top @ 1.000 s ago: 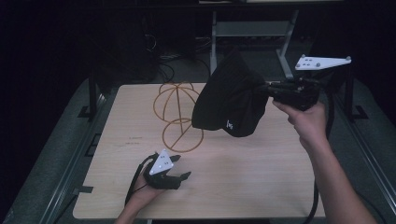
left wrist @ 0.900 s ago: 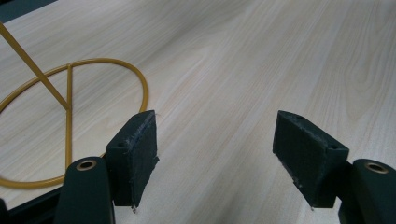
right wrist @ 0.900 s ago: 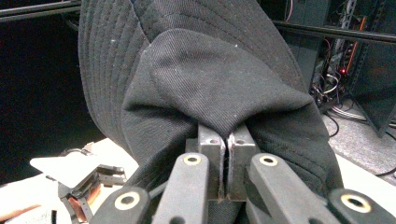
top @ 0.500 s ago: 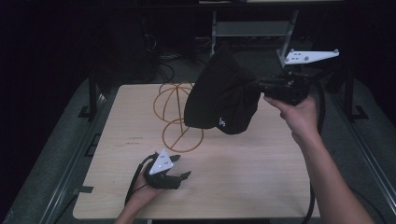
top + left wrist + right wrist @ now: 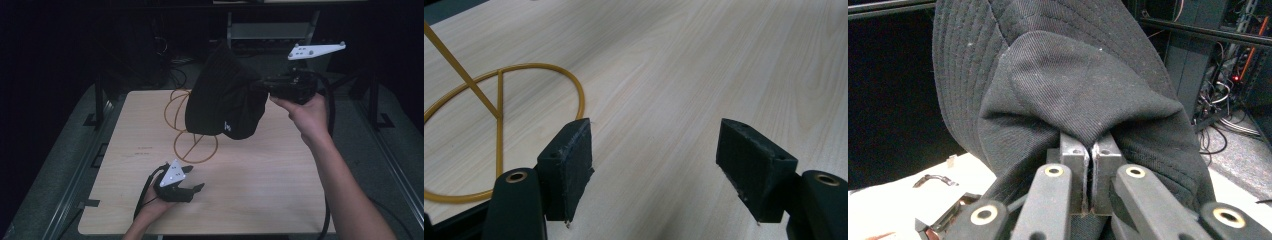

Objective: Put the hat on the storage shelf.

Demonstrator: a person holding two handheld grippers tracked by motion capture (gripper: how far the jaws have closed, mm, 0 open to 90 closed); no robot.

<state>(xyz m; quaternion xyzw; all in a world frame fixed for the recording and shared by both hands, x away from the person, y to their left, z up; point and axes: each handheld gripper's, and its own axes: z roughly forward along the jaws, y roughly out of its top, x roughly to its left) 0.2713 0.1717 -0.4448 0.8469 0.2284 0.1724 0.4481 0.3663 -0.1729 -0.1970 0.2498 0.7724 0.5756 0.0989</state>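
Black cap [image 5: 225,100] held aloft by the right gripper [image 5: 265,86], above the far half of the wooden table [image 5: 280,185].

We see the right gripper's jaws pressed together on a pinch of the cap's fabric [image 5: 1083,100]; in the right gripper view the cloth bunches just above the closed pads [image 5: 1088,150] and the stitched brim curves up and to the left. From the high view the cap hangs clear of the tabletop, over the upper loops of a gold wire stand [image 5: 192,142] whose ring base rests on the wood. We note the left gripper [image 5: 192,187] low at the near left of the table, just beside that ring base [image 5: 499,100], its jaws wide apart with only bare wood between the pads [image 5: 569,160].
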